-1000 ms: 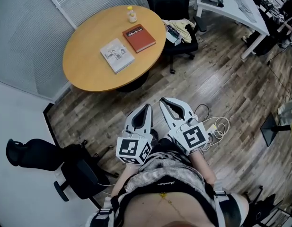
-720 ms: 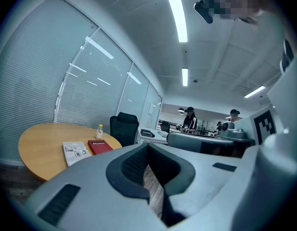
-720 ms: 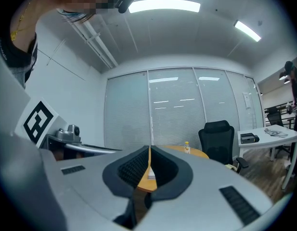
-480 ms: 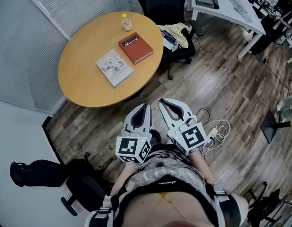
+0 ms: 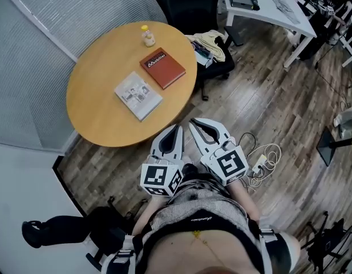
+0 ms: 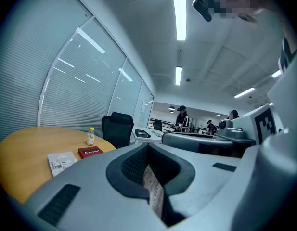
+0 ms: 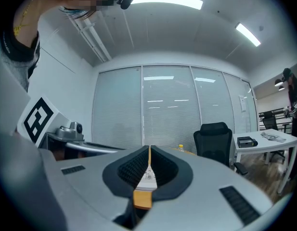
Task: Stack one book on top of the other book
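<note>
Round wooden table (image 5: 96,87) on plank floor (image 5: 267,99), black office chair (image 5: 187,1), white desk (image 5: 267,13), blind-covered glass wall (image 5: 90,4).

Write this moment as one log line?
left gripper: shut, empty | right gripper: shut, empty | red book, white book: apart on table, unstacked

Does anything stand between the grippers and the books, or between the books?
Nothing visible. From the left gripper and right gripper to the white book and red book, the table is bare; the bottle stands beyond.

Bright ceiling-strip light, fisheye-warped edges
</note>
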### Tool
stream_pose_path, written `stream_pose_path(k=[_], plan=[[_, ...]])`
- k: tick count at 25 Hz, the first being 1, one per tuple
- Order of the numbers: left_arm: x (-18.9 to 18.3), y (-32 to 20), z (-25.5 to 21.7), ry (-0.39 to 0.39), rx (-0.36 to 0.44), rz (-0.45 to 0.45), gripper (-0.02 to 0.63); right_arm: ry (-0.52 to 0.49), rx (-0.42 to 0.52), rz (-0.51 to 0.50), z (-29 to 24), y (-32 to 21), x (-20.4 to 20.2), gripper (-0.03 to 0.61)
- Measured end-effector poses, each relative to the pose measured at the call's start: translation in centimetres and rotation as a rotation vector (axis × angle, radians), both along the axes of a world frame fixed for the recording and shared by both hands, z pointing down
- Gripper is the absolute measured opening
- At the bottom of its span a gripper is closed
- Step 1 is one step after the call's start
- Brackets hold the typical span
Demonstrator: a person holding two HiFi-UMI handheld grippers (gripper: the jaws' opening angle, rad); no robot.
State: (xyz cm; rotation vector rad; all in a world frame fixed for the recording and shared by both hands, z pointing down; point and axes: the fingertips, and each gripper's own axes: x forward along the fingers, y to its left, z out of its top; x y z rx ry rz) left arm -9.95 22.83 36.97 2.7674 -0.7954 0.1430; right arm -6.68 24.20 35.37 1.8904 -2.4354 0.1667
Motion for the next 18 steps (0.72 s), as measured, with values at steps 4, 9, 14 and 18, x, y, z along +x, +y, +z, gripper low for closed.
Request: stream_pose_path(k=[4,9,14,18], plan=[[-0.3,-1.3,0.3,-0.003,-0.013,0.005,0.021,0.005,-0.01,0.004,0.2,-1.2,-0.3,0.029],[-0.6,-2.4,0.7,0.003,-0.033,0.014,0.021,0.001,-0.022,0.016,0.6,-2.4,-0.3,0.029],[-1.0,-3.5,0.9,0.01,-0.035,0.016,0.021,-0.007,-0.027,0.02,1.1,-3.6,-0.6,0.029],[-1.4,-4.6,0.7,0.017,-0.029,0.02,0.021,0.001,-0.028,0.019,1.0,-4.9,-1.2,0.029]])
